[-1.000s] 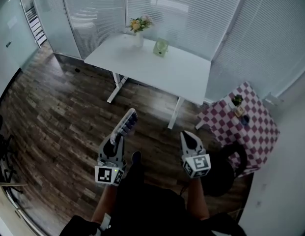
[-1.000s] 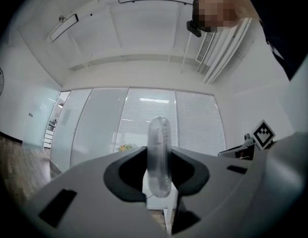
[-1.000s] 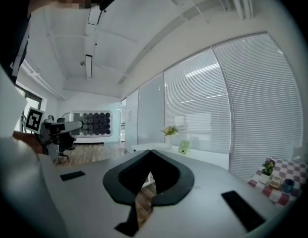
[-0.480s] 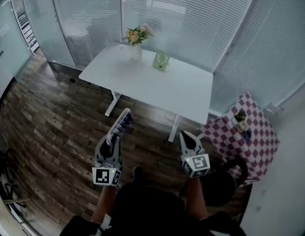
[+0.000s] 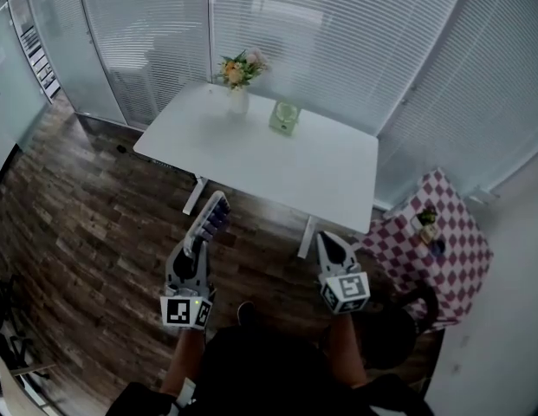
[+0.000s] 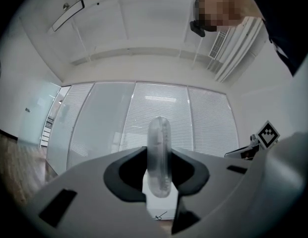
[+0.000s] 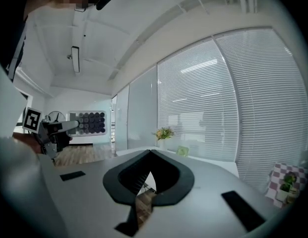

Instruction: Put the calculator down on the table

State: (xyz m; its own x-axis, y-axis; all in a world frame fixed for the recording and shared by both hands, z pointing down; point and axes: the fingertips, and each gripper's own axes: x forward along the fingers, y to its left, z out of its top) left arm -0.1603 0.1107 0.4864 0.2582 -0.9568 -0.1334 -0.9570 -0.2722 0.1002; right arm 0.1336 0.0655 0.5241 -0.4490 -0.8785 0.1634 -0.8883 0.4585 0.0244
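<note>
Table (image 5: pixel 325 176) nearer than before — calculator (image 5: pixel 213 217) still clamped in left gripper (image 5: pixel 199 243).

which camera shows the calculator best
The head view: the calculator shows its keyed face there, sticking out of the left gripper above the wooden floor. The left gripper view gives only its thin edge, clamped between the jaws. The right gripper view does not show it clearly.

A white table (image 5: pixel 325 167) carries a vase of flowers (image 5: pixel 238 85) and a small green object (image 5: pixel 285 116).
</note>
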